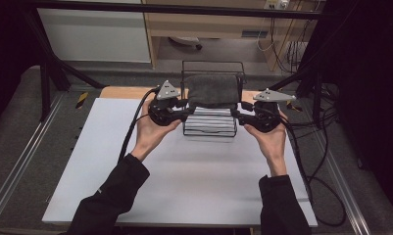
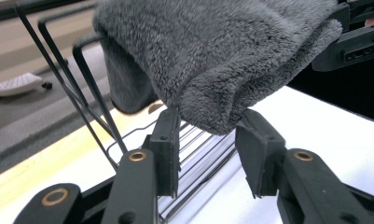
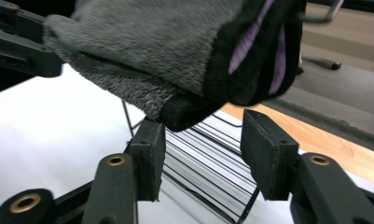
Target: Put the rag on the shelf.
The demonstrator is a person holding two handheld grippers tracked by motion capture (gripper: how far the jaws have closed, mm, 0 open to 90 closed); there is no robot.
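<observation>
High view: a grey towel (image 1: 211, 90) is draping over a black wire rack (image 1: 209, 125) on the white worktop (image 1: 184, 181). Left gripper (image 1: 186, 108) and right gripper (image 1: 236, 111) are flanking the rack, jaws apart, hovering just beneath the towel's ends.

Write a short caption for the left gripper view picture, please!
Open left gripper just below a fluffy grey towel draped over a black wire rack.

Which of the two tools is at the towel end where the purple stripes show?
The right tool. Its open jaws sit just under the towel end with purple stripes; the left tool faces a plain grey end.
</observation>
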